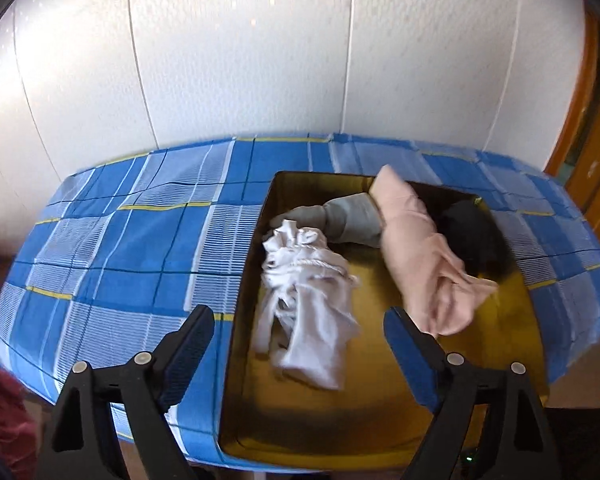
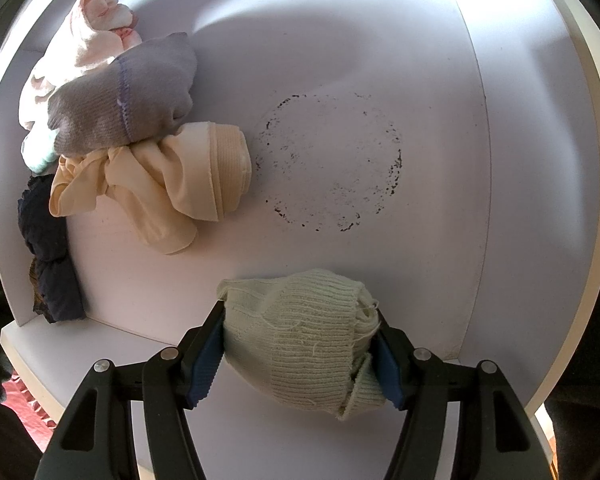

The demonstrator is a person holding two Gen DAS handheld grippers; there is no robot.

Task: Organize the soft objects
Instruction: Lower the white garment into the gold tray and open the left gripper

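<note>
In the left wrist view a yellow-lined box [image 1: 380,412] sits on a blue checked tablecloth [image 1: 112,240]. Inside it lie a crumpled white cloth [image 1: 308,304], a grey sock [image 1: 340,220], a rolled pink cloth [image 1: 424,256] and a black bundle [image 1: 472,232]. My left gripper [image 1: 296,356] hangs open over the box's near end, nothing between its fingers. In the right wrist view my right gripper [image 2: 300,356] is shut on a rolled pale green sock [image 2: 304,336] above a white surface [image 2: 340,80]. A pile of socks lies at the left: pink-white [image 2: 84,40], grey [image 2: 128,92], cream [image 2: 160,180], dark navy [image 2: 48,248].
A white panelled wall [image 1: 260,48] rises behind the table and a wooden door frame [image 1: 580,120] stands at the right. The white surface bears a ring of dark specks [image 2: 332,164] and has a raised rim on the right [image 2: 580,160].
</note>
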